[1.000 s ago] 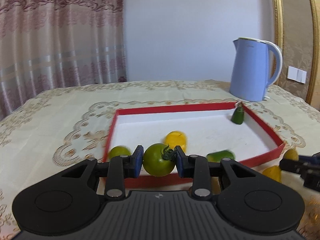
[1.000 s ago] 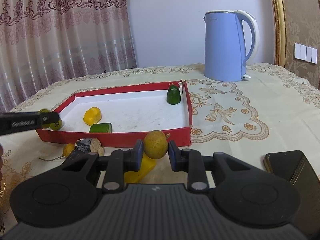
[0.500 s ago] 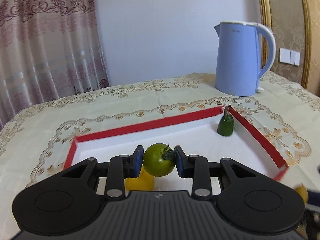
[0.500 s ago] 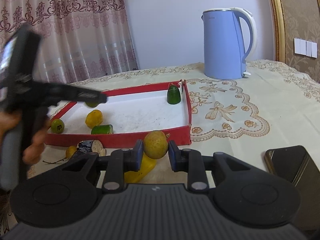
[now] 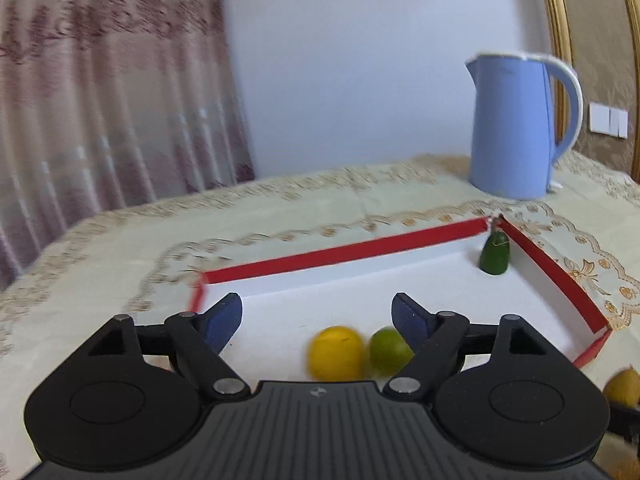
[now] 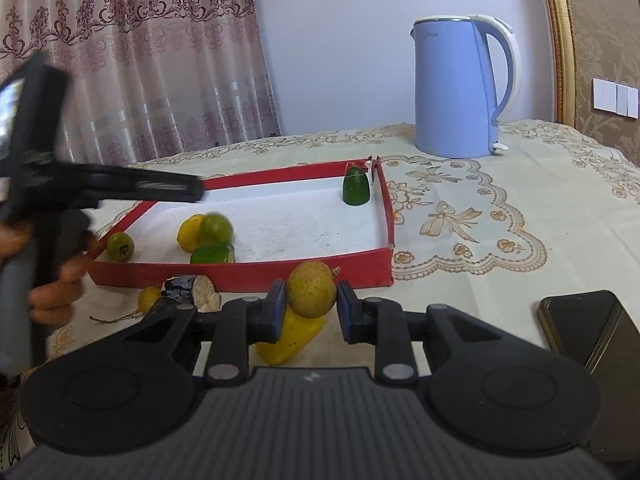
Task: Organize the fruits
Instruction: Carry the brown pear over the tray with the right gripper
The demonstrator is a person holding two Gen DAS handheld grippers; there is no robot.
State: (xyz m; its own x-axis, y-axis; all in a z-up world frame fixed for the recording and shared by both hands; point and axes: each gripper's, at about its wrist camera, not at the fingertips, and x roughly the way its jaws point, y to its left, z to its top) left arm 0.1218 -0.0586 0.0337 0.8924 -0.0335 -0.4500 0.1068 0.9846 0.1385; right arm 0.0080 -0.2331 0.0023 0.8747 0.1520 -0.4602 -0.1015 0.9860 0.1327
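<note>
Black right gripper (image 6: pixel 311 316): clamps a tan round fruit (image 6: pixel 311 289) just before the red tray (image 6: pixel 240 276).
Writing: kettle logo too faint to read.
Nearby: dark phone (image 6: pixel 588 328) at right; yellow piece (image 6: pixel 288 338) under the pads.
Left gripper (image 5: pixel 318 318): jaws have just been opening, nothing between them; green tomato (image 5: pixel 388 350) lies in the tray below, touching a yellow fruit (image 5: pixel 335 352).
Far: blue kettle (image 6: pixel 456 88).

One red tray (image 6: pixel 340 268), one blue kettle (image 6: pixel 456 88), one phone (image 6: pixel 584 324), two tools (image 6: pixel 312 308).
</note>
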